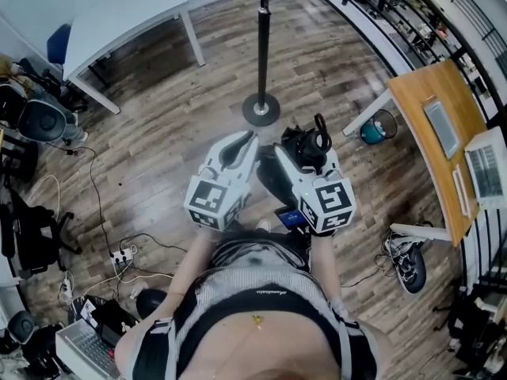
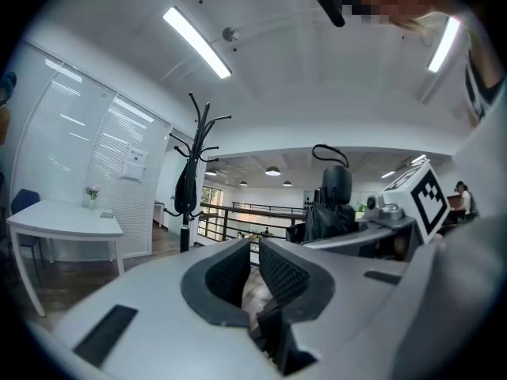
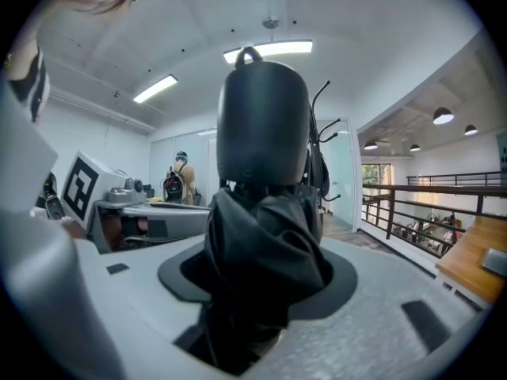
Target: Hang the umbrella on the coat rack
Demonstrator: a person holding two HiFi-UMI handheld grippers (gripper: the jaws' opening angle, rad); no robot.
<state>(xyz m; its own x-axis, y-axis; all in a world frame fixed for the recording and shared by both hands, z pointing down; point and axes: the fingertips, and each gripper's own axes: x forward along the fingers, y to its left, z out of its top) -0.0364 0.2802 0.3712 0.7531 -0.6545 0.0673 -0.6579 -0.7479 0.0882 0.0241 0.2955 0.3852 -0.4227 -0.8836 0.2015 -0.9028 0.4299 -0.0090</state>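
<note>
Right gripper [image 3: 261, 279] clamped on the umbrella [image 3: 264, 212], left gripper [image 2: 252, 271] pinched together.
Only head view shows the coat rack [image 1: 262, 46] base, far across the floor [image 1: 174, 133].

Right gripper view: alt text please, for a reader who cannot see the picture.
The right gripper is clamped on a folded black umbrella, whose rounded handle fills the middle of the frame. Behind it the hooks of the coat rack peek out at the right, in a bright room with a railing.
</note>
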